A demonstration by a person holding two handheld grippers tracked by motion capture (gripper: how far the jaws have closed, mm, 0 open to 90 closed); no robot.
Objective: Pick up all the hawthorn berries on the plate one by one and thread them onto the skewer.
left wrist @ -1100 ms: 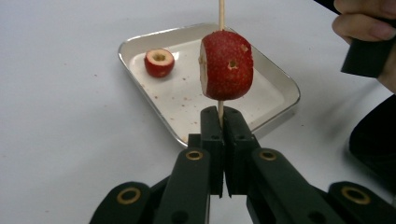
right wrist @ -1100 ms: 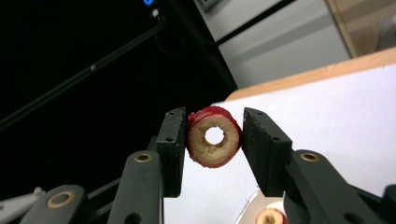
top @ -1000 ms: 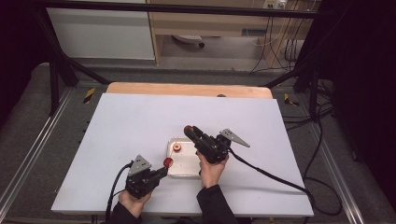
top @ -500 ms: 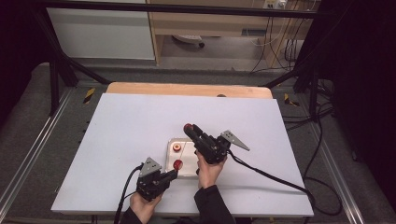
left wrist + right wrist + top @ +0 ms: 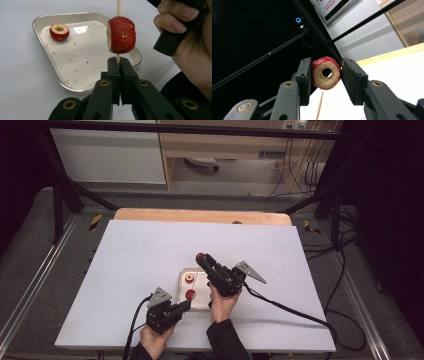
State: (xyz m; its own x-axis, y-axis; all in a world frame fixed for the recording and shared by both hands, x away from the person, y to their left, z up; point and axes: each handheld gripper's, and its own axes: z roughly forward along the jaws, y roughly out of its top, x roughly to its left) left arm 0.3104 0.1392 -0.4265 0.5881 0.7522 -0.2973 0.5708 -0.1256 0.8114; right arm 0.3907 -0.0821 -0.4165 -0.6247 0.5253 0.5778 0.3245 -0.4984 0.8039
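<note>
glossy metal tray (image 5: 47, 60), thin wooden skewer (image 5: 118, 7), matt white tabletop (image 5: 145, 255).

The high view is soft and slightly blurred; the white counter (image 5: 150, 270) is evenly lit from above while the surroundings fall into deep darkness. In the left gripper view the tray (image 5: 75, 62) shows a pale glare patch and faint shadows. The right gripper view's dark background is grainy, its near tongs (image 5: 325, 72) sharp.

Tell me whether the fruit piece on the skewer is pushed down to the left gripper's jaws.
Not quite. The skewered fruit piece sits just above the left gripper, whose jaws pinch the skewer below it.
</note>
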